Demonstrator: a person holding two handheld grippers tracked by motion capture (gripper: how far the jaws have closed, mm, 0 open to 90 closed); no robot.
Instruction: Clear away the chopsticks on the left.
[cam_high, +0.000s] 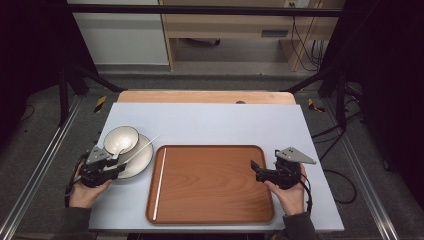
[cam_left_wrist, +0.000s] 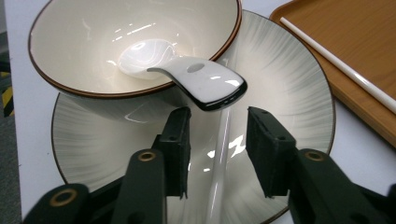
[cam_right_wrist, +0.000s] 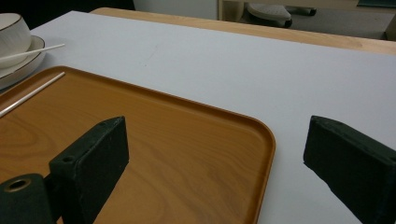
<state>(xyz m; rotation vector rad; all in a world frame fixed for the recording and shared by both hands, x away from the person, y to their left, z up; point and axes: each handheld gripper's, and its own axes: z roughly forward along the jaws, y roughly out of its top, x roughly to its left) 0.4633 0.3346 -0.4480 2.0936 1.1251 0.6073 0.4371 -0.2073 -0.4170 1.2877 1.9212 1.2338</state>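
A cream bowl (cam_high: 121, 139) with a brown rim sits on a grey-streaked plate (cam_high: 141, 161) at the table's left. A white ceramic spoon (cam_left_wrist: 205, 84) rests in the bowl (cam_left_wrist: 70, 56), its handle hanging over the rim above the plate (cam_left_wrist: 280, 93). One white chopstick (cam_left_wrist: 219, 163) lies across the plate, passing under the spoon handle. My left gripper (cam_left_wrist: 218, 149) is low over the plate with its jaws on either side of that chopstick, open and not touching it. A second chopstick (cam_high: 159, 182) lies along the left side of the brown tray (cam_high: 210, 185). My right gripper (cam_high: 254, 170) hangs wide open over the tray's right edge.
The tray (cam_right_wrist: 163, 135) lies on a pale grey mat that covers a wooden table. From the right gripper view the bowl (cam_right_wrist: 11, 32) and plate (cam_right_wrist: 18, 70) sit far off at the left. Dark frame legs and cables stand beyond the table's sides.
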